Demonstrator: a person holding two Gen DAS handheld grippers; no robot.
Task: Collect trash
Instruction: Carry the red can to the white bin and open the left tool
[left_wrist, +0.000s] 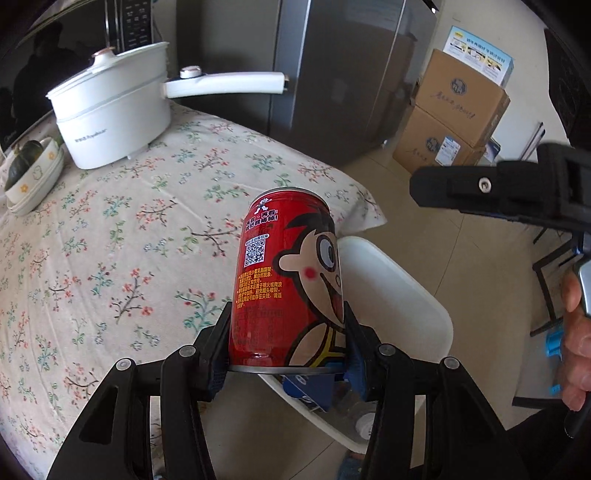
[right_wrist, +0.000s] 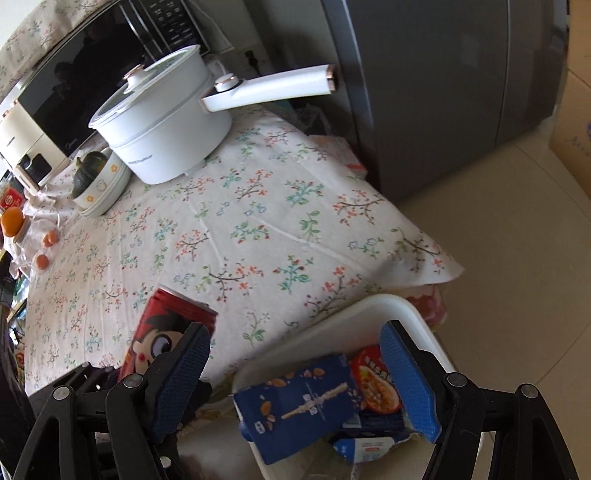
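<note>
My left gripper (left_wrist: 288, 332) is shut on a red cartoon drink can (left_wrist: 291, 280) and holds it upright at the table's edge, over the near rim of a white trash bin (left_wrist: 399, 291). The can also shows in the right wrist view (right_wrist: 166, 328), with the left gripper below it. My right gripper (right_wrist: 295, 373) is open and empty above the bin (right_wrist: 373, 306). The bin holds a blue snack carton (right_wrist: 295, 402), a red noodle cup (right_wrist: 373, 384) and other wrappers. The right gripper also shows at the right of the left wrist view (left_wrist: 498, 184).
The table has a floral cloth (left_wrist: 110, 240). On it stand a white electric pot with a long handle (left_wrist: 114, 118) and stacked bowls with a dark squash (left_wrist: 33, 173). A grey fridge (left_wrist: 351, 66) and cardboard boxes (left_wrist: 454, 118) stand beyond. Oranges (right_wrist: 48, 240) lie at the far left.
</note>
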